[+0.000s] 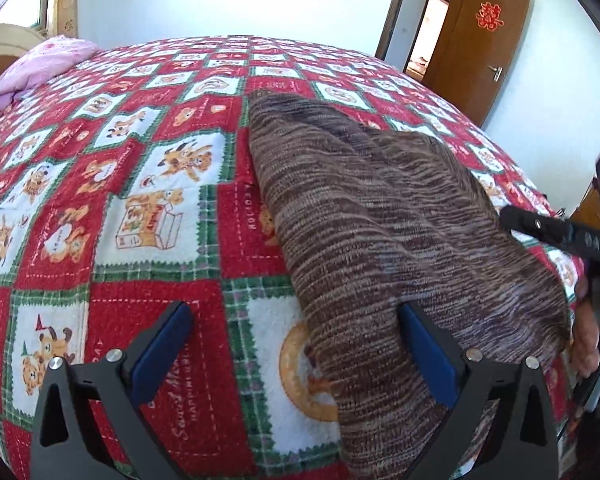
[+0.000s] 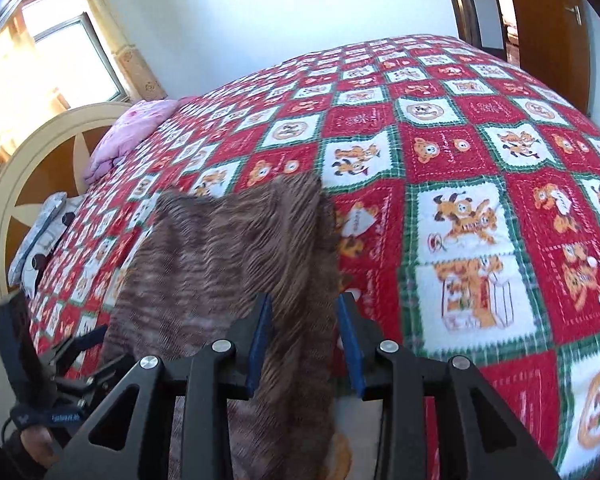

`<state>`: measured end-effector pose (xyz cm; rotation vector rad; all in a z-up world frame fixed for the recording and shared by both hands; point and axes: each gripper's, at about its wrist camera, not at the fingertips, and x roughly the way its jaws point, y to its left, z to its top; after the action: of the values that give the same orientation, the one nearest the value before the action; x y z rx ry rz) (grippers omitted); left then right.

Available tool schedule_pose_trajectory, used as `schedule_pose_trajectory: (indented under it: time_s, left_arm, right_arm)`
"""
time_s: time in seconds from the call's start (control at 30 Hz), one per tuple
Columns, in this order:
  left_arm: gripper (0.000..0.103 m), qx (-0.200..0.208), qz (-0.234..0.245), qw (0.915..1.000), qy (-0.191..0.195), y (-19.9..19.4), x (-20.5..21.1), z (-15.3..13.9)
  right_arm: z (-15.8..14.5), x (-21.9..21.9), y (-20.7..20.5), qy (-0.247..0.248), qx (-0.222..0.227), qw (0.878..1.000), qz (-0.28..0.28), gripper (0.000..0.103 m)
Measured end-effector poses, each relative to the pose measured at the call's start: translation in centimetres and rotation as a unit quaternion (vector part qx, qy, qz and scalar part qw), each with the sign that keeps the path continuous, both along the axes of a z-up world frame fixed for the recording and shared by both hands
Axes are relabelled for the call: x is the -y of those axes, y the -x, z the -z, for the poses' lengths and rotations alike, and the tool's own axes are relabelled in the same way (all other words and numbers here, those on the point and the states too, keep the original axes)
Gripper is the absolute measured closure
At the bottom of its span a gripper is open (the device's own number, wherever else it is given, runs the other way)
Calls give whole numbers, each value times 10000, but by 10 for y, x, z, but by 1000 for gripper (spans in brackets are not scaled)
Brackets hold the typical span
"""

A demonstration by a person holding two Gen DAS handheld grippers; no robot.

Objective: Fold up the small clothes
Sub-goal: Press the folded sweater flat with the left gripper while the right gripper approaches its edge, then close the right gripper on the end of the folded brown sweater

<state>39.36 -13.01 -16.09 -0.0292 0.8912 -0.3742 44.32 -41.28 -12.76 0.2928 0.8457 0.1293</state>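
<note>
On the bed's left side, the left wrist view shows a pink quilt [image 1: 40, 66] bunched at the head end, next to a cream headboard [image 1: 4, 46]. The right wrist view adds what that view misses: a window [image 2: 60, 52] with a patterned curtain [image 2: 116, 40], and a grey-and-white pillow [image 2: 40, 240] by the headboard's round frame.

The bed cover [image 1: 140, 184] is a red, white and green patchwork with cartoon dogs and bears. Over its near edge, the left gripper [image 1: 296, 344] has its fingers [image 1: 164, 344] spread wide, nothing pressed between them; one pad is over the bare cover, the other over the garment.

The brown striped knit garment [image 1: 360, 216] lies on the cover toward the bed's near right part, running from mid-bed down to the near edge. In the right wrist view the garment [image 2: 228, 248] is motion-blurred, and a strip of it passes between the fingers [image 2: 260, 340] of the right gripper [image 2: 304, 340]; they stand partly apart, and the blue pads do not visibly press on the cloth.

At the right, only the left wrist view shows clearly the open brown door [image 1: 480, 52] with a red paper emblem [image 1: 487, 16].
</note>
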Motion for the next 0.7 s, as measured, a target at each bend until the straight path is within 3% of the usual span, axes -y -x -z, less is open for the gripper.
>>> schedule_pose_trajectory:
  time_s: [0.13, 0.5, 0.57, 0.63, 0.7]
  left_arm:
    - [0, 24, -9, 10000, 17, 2, -2, 0]
    - [0, 33, 5, 10000, 6, 1, 1, 1]
    - [0, 34, 7, 10000, 12, 0, 1, 2]
    - [0, 28, 7, 10000, 35, 0, 0, 2]
    - [0, 35, 9, 10000, 58, 0, -1, 2]
  right_arm:
    - [13, 5, -21, -217, -277, 9993, -105, 64]
    - [24, 19, -41, -702, -270, 9972, -65, 62]
    - [21, 18, -38, -604, -186, 9980, -26, 62]
    - [9, 9, -29, -52, 63, 9999, 86, 62]
    - [-3, -1, -21, 97, 287, 9995, -48, 62]
